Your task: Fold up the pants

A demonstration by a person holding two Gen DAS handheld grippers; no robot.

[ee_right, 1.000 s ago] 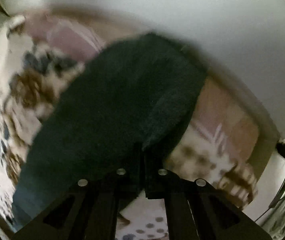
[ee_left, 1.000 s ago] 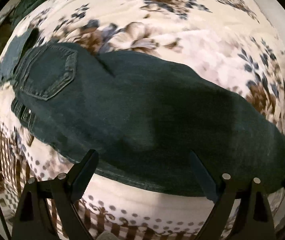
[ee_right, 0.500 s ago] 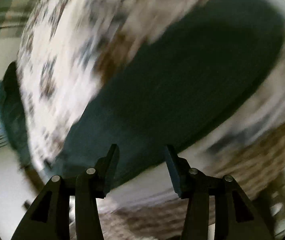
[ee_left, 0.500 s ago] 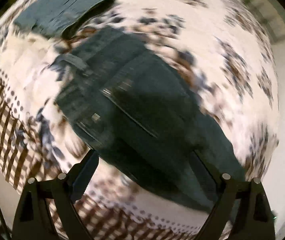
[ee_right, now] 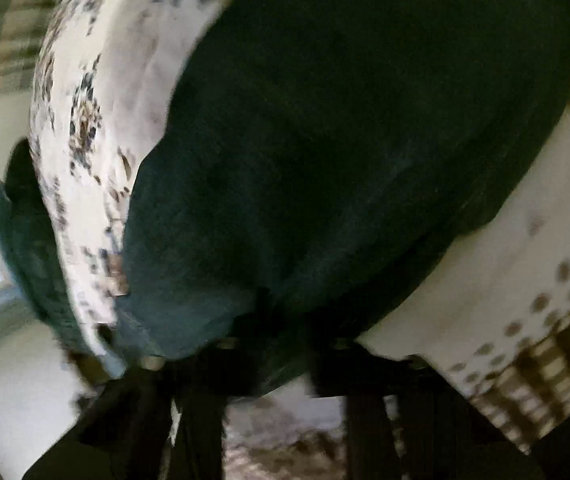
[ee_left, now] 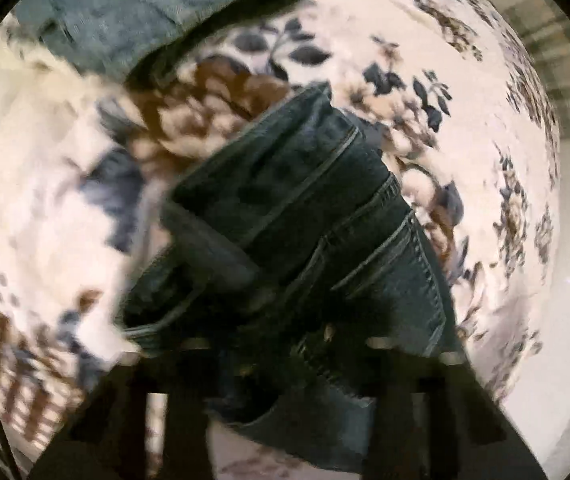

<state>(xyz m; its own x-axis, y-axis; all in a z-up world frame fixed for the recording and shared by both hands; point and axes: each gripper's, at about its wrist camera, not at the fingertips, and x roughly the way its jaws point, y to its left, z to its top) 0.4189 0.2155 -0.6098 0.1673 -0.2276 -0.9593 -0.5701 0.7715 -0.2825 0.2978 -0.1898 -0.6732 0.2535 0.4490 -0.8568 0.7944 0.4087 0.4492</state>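
Observation:
Dark blue-green jeans [ee_left: 325, 216] lie on a floral bedspread [ee_left: 465, 128]. In the left wrist view their waist end, with seams and pocket stitching, bunches up between the fingers of my left gripper [ee_left: 285, 344]. Its jaws are closing and the denim looks pinched between them. In the right wrist view the plain leg part of the jeans [ee_right: 345, 140] fills most of the picture. The near edge of the cloth gathers into my right gripper [ee_right: 285, 336], whose jaws are closing on it. Both views are blurred and both sets of fingertips are dark.
A second, lighter blue pair of jeans [ee_left: 133, 12] lies folded at the top left of the left wrist view. The bedspread's [ee_right: 97, 80] checked brown border [ee_right: 533, 380] runs along the near bed edge. A dark green cloth [ee_right: 25, 248] hangs at the bed's left side over pale floor.
My left gripper slid along to the waist end and went from wide open to closed on the denim. My right gripper swung round, opened, then closed on the leg's near edge.

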